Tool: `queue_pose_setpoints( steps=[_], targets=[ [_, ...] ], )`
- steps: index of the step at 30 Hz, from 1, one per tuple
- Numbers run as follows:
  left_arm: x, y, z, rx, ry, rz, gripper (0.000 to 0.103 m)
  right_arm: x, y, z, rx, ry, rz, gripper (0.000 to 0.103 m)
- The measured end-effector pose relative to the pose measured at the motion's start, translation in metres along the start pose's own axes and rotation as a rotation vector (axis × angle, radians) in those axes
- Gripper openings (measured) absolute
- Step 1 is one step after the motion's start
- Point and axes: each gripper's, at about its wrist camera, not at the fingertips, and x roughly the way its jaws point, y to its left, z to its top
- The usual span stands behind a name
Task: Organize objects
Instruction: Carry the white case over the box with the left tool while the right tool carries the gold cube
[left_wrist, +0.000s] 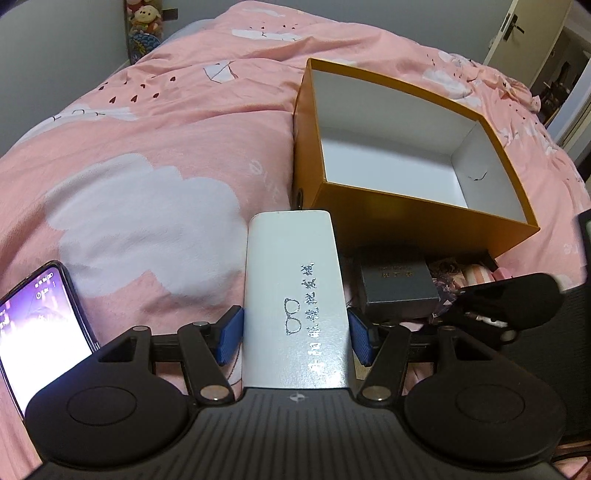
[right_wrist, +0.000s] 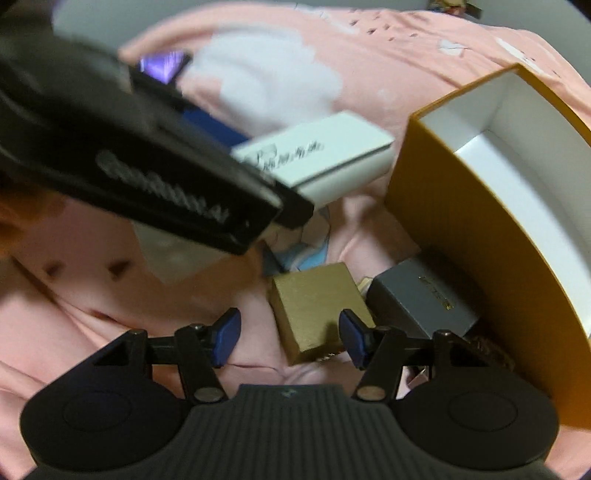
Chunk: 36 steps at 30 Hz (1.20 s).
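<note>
left gripper (left_wrist: 295, 332) squeezed a long smooth white box (left_wrist: 293, 302) held above the pink quilt (left_wrist: 147, 147) | right gripper (right_wrist: 288, 338) hung loose over a small gold box (right_wrist: 314, 310), not pinching it | gray box (right_wrist: 421, 302) beside | big empty orange box (left_wrist: 406, 218) behind | phone (left_wrist: 40, 332) near the left edge

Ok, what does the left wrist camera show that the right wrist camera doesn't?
Only the left wrist view shows the left gripper pads pressed on the white case, the big box's empty floor, and a door. Only the right wrist view shows the right gripper, open over a small gold box. Both show the case, the orange box, a grey box, a lit phone and the pink bedding.
</note>
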Motion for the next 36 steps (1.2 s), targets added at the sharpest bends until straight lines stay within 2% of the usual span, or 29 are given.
queue_pose_setpoints(
  steps=[2, 5, 10, 13, 18, 20, 22, 30, 33, 34, 36],
  targets=[
    [0.0, 0.001, 0.0, -0.003, -0.003, -0.007, 0.068, 0.013, 0.005, 0.0, -0.061, 0.045, -0.031, 0.057],
    [0.0, 0.004, -0.001, -0.01, -0.006, -0.02, 0.068, 0.024, 0.011, -0.001, -0.148, 0.075, -0.094, 0.057],
    [0.0, 0.01, 0.0, -0.033, -0.004, -0.035, 0.068, 0.039, 0.015, -0.003, -0.259, 0.112, -0.131, 0.07],
    [0.001, 0.012, -0.001, -0.041, -0.004, -0.039, 0.068, 0.045, 0.012, -0.007, -0.273, 0.116, -0.118, 0.074],
    [0.002, 0.011, -0.001, -0.043, -0.006, -0.034, 0.069, 0.057, 0.002, -0.018, -0.256, 0.129, -0.118, 0.075],
    [0.001, 0.011, -0.001, -0.038, -0.006, -0.033, 0.069, 0.06, -0.005, -0.022, -0.22, 0.13, -0.111, 0.065],
    [0.001, 0.009, -0.002, -0.033, -0.009, -0.025, 0.068, 0.054, -0.013, -0.023, -0.18, 0.116, -0.097, 0.061],
    [0.001, 0.008, -0.001, -0.029, -0.008, -0.021, 0.068, 0.024, -0.034, -0.022, -0.068, 0.059, -0.037, 0.062],
    [0.002, 0.008, -0.001, -0.027, -0.008, -0.021, 0.068, 0.024, -0.032, -0.02, -0.062, 0.045, -0.045, 0.054],
    [0.002, 0.008, -0.001, -0.027, -0.009, -0.02, 0.068, 0.028, -0.025, -0.016, -0.063, 0.042, -0.05, 0.048],
    [0.002, 0.008, -0.001, -0.026, -0.011, -0.018, 0.068, 0.03, -0.022, -0.009, -0.06, 0.043, -0.051, 0.048]
  ],
)
